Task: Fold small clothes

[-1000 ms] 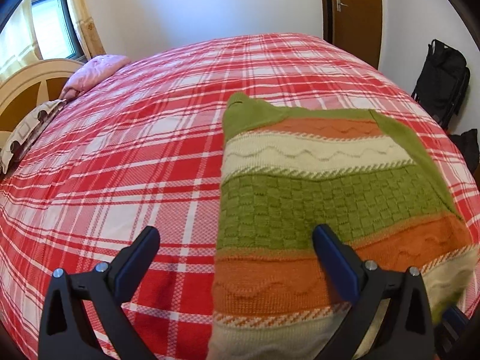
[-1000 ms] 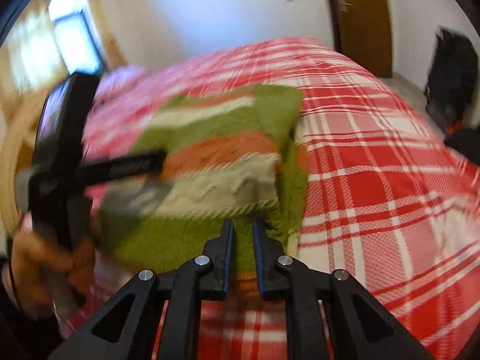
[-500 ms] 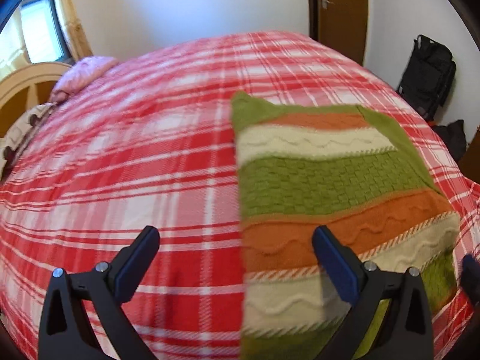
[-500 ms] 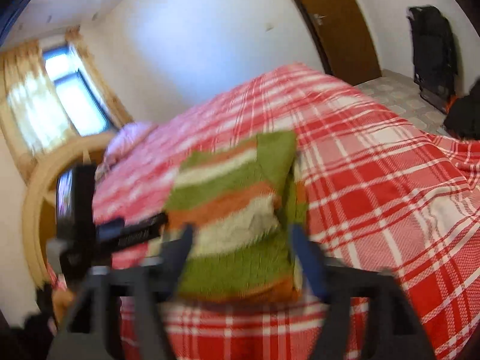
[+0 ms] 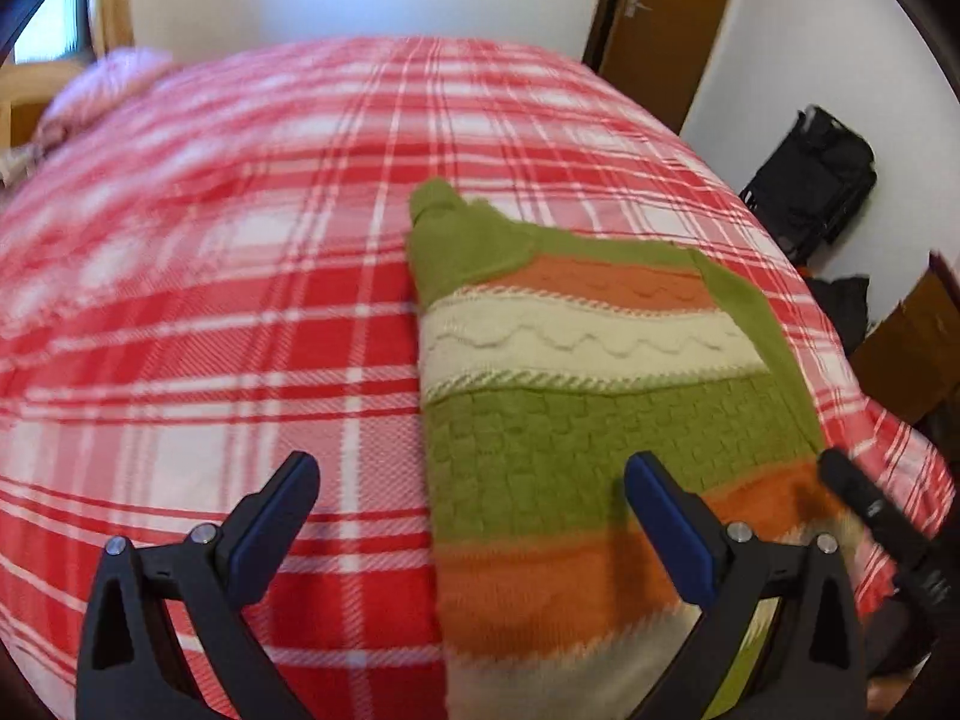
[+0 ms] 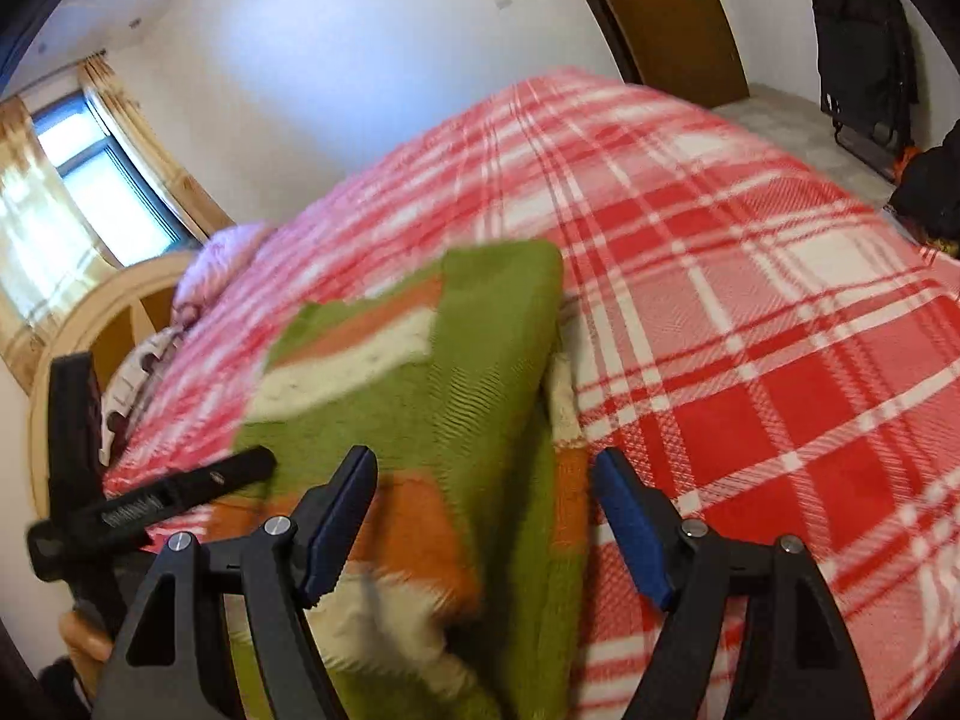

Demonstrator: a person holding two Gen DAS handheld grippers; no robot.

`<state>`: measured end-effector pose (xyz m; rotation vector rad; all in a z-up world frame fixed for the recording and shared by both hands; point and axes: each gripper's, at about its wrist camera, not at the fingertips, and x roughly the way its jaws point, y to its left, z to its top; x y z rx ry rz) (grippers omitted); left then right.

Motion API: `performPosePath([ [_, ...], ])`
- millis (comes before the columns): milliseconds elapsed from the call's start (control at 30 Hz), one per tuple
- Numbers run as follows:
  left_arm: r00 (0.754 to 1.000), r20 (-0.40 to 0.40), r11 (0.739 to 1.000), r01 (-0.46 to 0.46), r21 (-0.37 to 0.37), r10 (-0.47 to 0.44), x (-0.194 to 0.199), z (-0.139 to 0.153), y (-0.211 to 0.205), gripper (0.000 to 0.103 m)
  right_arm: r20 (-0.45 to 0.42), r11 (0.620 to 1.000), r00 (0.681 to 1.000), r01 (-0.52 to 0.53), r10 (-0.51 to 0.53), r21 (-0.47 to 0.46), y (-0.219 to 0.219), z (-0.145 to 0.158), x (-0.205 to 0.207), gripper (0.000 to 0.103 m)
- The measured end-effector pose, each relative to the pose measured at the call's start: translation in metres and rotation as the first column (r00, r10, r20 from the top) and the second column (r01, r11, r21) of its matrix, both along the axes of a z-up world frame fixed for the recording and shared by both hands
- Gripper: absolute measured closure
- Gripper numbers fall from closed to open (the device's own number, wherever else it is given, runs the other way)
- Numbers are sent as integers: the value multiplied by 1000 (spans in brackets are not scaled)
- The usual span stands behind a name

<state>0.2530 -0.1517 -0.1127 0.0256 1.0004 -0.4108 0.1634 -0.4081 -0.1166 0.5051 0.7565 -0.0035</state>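
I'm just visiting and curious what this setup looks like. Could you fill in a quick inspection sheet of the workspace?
Surface: bed with red plaid blanket.
Job's things: striped knit sweater, folded, lying on the blanket.
Clutter: pink pillow at the head end.
Grippers: left gripper open, empty; right gripper open over the sweater, jaws just opened.
Cables: nothing seen.
Surroundings: wooden door, black bag, curtained window.

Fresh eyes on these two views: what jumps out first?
The striped knit sweater, green, orange and cream, lies folded on the red plaid bedspread that fills both views. The left gripper and right gripper both hang open above the sweater's near end, nothing held. A black bag leans against the wall beyond the bed's right side, near the brown door.
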Motion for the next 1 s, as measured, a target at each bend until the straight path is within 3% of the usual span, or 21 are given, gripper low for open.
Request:
performPosePath([
  [133,992,-124,995,-23,-100,11,12,-23,1,0,21,999,999,-30,31,-19,0,-7,4,27],
  [267,998,-66,996,15,-91,-21,6,-22,-6,0,16,997,997,-70,70,-20,-2,-7,12,27],
  [433,997,-73,994,12,-112,-20,12,-25,-8,0,5,993,993,-118,118,24,-6,-10,31,26],
  [533,998,-65,995,14,-101,-21,11,-25,-9,0,-18,980,980,-196,196,18,3,-10,41,27],
  [633,998,-50,996,23,-88,-27,10,-24,-10,0,-32,972,972,-234,234,-16,13,-9,42,40],
  [700,999,-39,996,29,-81,-32,9,-24,-11,1,-17,974,974,-225,225,12,13,-10,40,53],
  [833,998,-14,993,67,-97,-69,2,-19,-17,26,10,984,984,-176,176,16,19,-9,30,64],
  [900,998,8,996,68,-63,-68,-2,-15,-22,29,14,986,986,-165,165,-23,27,-3,25,68],
  [1000,997,36,997,72,-33,-71,-9,-9,-24,45,32,983,988,-150,154,-110,44,10,14,71],
])
